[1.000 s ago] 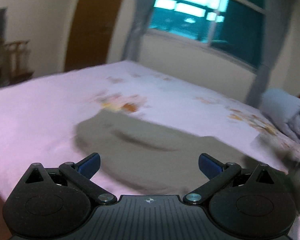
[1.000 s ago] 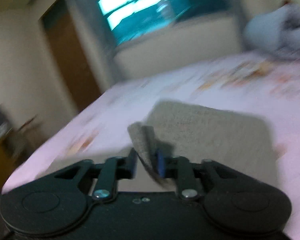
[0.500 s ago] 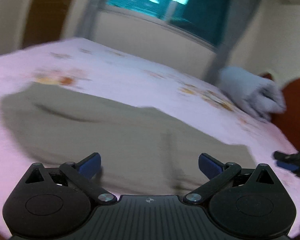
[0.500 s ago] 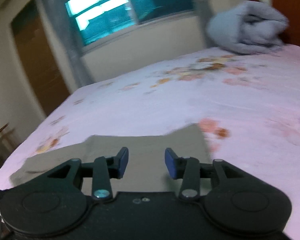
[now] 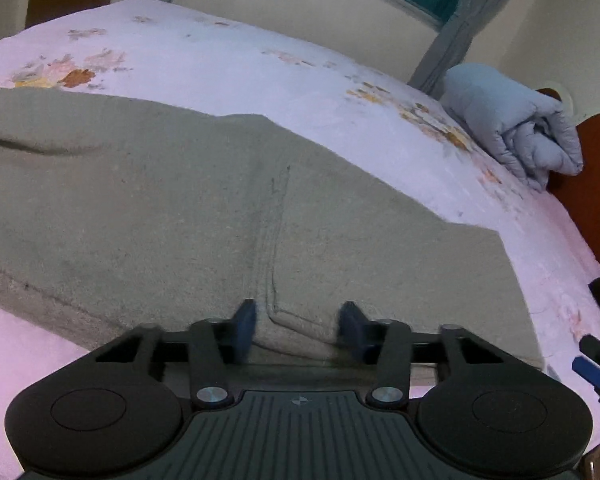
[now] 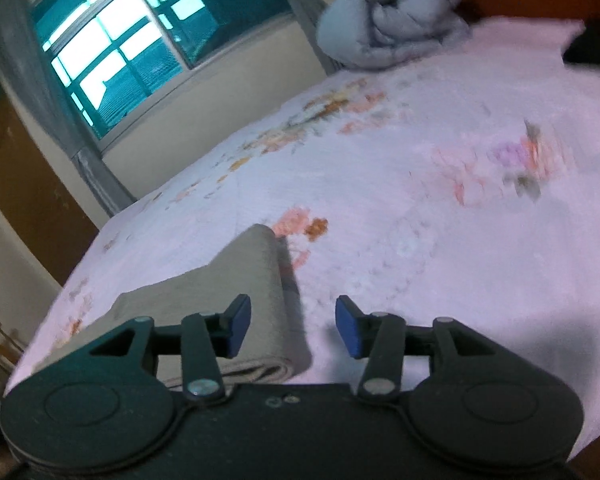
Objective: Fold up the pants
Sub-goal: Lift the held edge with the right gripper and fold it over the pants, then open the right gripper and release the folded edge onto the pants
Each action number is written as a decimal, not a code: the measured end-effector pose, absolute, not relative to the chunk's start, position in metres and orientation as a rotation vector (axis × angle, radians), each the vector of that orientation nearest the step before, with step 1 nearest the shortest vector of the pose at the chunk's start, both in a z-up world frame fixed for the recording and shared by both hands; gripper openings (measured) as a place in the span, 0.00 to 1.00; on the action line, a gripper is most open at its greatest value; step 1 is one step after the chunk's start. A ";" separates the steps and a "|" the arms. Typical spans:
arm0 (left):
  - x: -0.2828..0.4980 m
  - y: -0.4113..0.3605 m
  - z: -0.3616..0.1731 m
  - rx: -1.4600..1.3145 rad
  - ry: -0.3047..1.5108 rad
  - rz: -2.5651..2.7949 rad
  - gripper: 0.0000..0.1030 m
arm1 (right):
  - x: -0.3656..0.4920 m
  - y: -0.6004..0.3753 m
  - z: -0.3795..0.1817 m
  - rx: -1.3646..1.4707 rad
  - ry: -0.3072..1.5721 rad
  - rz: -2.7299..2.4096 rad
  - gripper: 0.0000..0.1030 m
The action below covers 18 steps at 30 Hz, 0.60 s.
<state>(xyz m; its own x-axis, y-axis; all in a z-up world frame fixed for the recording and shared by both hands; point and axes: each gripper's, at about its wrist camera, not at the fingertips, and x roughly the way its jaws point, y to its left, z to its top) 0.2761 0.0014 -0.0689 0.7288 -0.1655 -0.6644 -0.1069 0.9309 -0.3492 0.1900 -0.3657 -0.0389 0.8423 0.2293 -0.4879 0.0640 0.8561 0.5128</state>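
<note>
Pants (image 5: 180,200), grey-green, spread flat on pink floral bedsheet (image 5: 240,60), filling centre and left of left wrist frame; seam ridge seen running down middle. Left gripper (image 5: 298,330) at lower centre, blue fingers apart, straddling raised fold at near hem; contact cannot be told. In right wrist frame, folded end of pants (image 6: 252,288) at lower left; right gripper (image 6: 292,330) fingers apart, spanning fabric edge and sheet. Rolled grey quilt (image 6: 392,20) at upper right, window (image 6: 140,48) at upper left.
</note>
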 end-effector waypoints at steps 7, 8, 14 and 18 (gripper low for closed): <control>0.262 0.009 -0.066 -0.377 0.759 -0.056 0.32 | 0.196 -0.380 -0.064 0.882 0.653 0.312 0.65; 0.260 0.009 -0.066 -0.374 0.758 -0.056 0.32 | 0.199 -0.380 -0.068 0.921 0.664 0.337 0.65; 0.254 0.007 -0.060 -0.367 0.751 -0.050 0.32 | 0.209 -0.373 -0.081 1.049 0.696 0.365 0.64; 0.251 0.007 -0.061 -0.376 0.745 -0.044 0.32 | 0.214 -0.369 -0.086 1.106 0.701 0.383 0.65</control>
<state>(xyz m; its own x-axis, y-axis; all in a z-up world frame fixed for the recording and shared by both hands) 0.2510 0.0071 -0.0606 0.7373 -0.1713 -0.6535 -0.0927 0.9326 -0.3489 0.2135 -0.3690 -0.0855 0.7273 0.6060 -0.3221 0.0567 0.4148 0.9082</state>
